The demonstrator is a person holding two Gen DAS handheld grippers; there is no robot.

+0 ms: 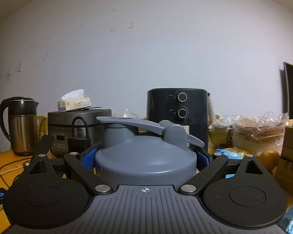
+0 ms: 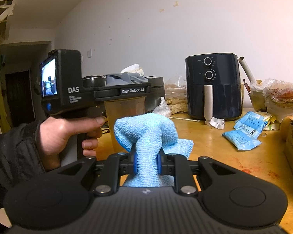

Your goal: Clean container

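Container (image 1: 146, 156), grey-lidded w/ translucent body, is clamped at lid level between blue pads of left gripper (image 1: 145, 159), held upright above the wooden table (image 2: 234, 156). Blue cloth (image 2: 146, 136) is pinched tight in right gripper (image 2: 146, 163), bunched just in front of container. Air fryer (image 2: 213, 87) and blue packets (image 2: 244, 134) are seen behind, well apart.

Your cloth (image 2: 146, 136) is light blue with a looped nap; your bottle's lid (image 1: 146, 156) is plain grey; the air fryer (image 2: 213, 88) is black, the table (image 2: 224, 156) yellow-brown.
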